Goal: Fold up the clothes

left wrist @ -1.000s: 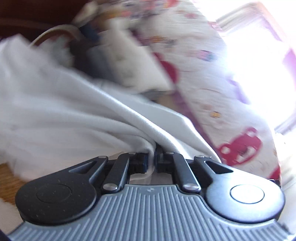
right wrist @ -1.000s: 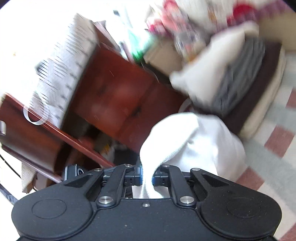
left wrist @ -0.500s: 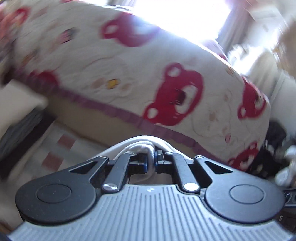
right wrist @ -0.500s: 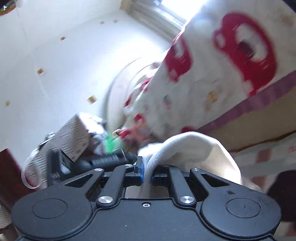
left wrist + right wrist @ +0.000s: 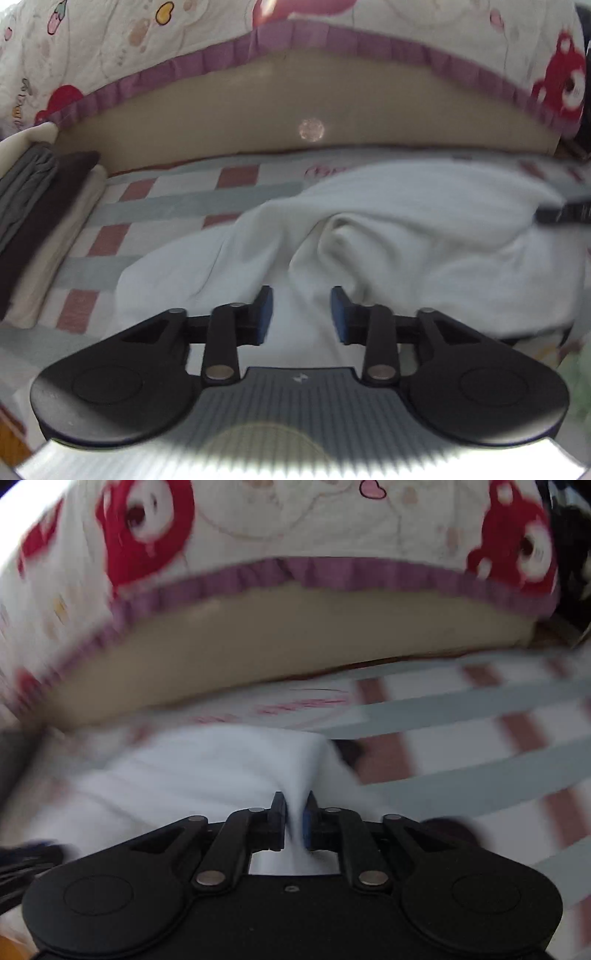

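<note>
White garment fills the middle of my left wrist view, lying rumpled on the checked bedsheet with a raised fold near the centre. My left gripper stands wide apart over it at the lower middle of the frame, its blue pads clear of the cloth. In the right wrist view my right gripper is pinched nearly closed on a bunched ridge of the same garment, low in the centre. A quilt with red bears and a purple frill runs across the top of both frames. Folded clothes are stacked at the left edge of the left view.
</note>
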Demonstrator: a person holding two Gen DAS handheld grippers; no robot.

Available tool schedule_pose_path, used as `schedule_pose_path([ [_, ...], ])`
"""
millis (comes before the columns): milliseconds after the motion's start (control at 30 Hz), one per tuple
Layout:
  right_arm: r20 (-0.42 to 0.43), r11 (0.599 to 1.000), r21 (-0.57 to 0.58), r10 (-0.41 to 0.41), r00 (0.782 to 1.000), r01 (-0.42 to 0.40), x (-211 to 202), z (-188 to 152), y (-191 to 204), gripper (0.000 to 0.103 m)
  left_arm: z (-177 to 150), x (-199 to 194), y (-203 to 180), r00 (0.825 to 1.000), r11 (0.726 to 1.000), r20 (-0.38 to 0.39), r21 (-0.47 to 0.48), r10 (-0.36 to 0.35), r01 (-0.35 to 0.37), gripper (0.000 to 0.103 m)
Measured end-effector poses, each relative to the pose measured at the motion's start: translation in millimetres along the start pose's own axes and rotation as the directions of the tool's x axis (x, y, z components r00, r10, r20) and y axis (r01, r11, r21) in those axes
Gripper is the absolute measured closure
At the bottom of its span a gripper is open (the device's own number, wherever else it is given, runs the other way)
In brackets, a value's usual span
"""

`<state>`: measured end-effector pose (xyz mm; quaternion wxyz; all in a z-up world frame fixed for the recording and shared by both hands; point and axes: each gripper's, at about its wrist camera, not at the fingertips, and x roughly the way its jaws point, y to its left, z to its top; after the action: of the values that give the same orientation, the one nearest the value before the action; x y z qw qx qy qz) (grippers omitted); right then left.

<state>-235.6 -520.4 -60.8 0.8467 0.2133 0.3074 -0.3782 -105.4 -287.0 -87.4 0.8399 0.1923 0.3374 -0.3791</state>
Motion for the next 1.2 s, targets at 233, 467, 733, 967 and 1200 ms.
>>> schedule_pose_path([
  [233, 0.086, 0.999, 0.007, 0.04, 0.996, -0.041, -28, 8, -1, 0.066, -19, -19, 37, 0.998, 0.993, 0.0, -0.098, -0.059, 0.059, 0.044],
  [467, 0.012, 0.889, -0.192, 0.425, 0.905, -0.416, -44, -15, 53, 0.06, -56, -17, 75, 0.996, 0.98, -0.037, -0.182, -0.086, 0.077, 0.043],
  [733, -0.219, 0.646, -0.565, 0.482, 0.848, -0.513, -32, -87, 160, 0.051, -71, -6, 127, 0.989, 0.981, -0.087, -0.164, -0.118, 0.103, 0.043],
  [967, -0.29, 0.592, -0.637, 0.409, 0.865, -0.494, -13, -112, 206, 0.046, -73, 5, 170, 0.999, 0.944, -0.016, -0.328, -0.047, 0.039, 0.044],
  [1200, -0.143, 0.602, -0.752, 0.251, 0.957, -0.27, 11, -152, 241, 0.013, -69, -2, 195, 0.999, 0.911, 0.017, -0.41, -0.032, 0.037, 0.043],
])
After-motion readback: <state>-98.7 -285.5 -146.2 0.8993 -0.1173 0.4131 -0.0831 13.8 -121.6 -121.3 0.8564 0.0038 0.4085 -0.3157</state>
